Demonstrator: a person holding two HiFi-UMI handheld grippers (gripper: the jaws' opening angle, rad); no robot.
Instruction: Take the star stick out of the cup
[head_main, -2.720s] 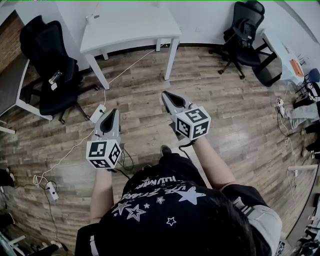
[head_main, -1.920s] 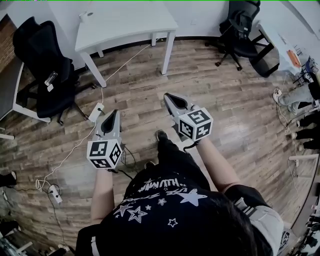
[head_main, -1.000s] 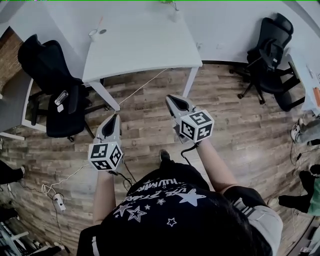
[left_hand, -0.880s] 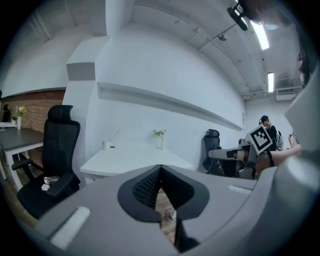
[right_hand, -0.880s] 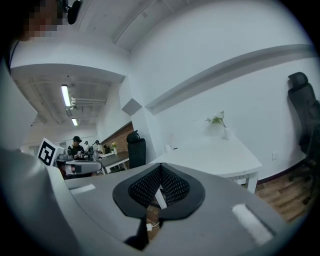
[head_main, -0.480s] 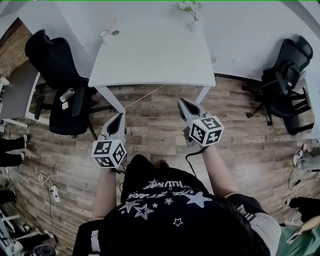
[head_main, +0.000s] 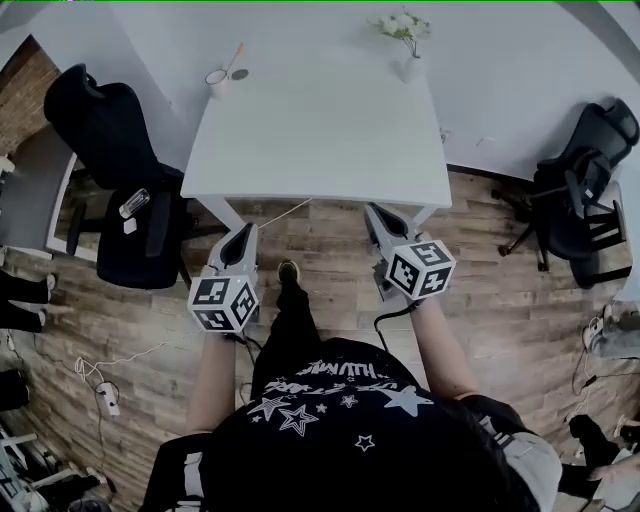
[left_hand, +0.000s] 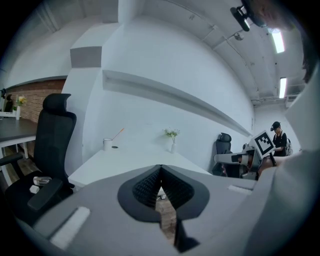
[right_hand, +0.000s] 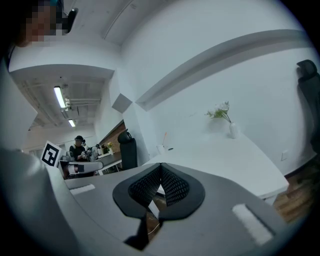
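Note:
A white cup (head_main: 217, 80) stands at the far left corner of the white table (head_main: 320, 130), with a thin orange stick (head_main: 236, 55) leaning out of it; its star end is too small to make out. The left gripper view shows the cup (left_hand: 107, 144) and stick (left_hand: 118, 134) far off, and so does the right gripper view, cup (right_hand: 160, 148). My left gripper (head_main: 243, 232) and right gripper (head_main: 372, 210) hover shut and empty over the floor, just short of the table's near edge.
A white vase (head_main: 410, 68) with flowers stands at the table's far right. A small dark disc (head_main: 240, 74) lies beside the cup. A black office chair (head_main: 105, 150) stands left of the table, another chair (head_main: 585, 195) to the right. Cables run over the wooden floor.
The view has moved towards the table, which is now nearer and more centred. Both grippers stay shut and held out in front, now almost at the table's edge.

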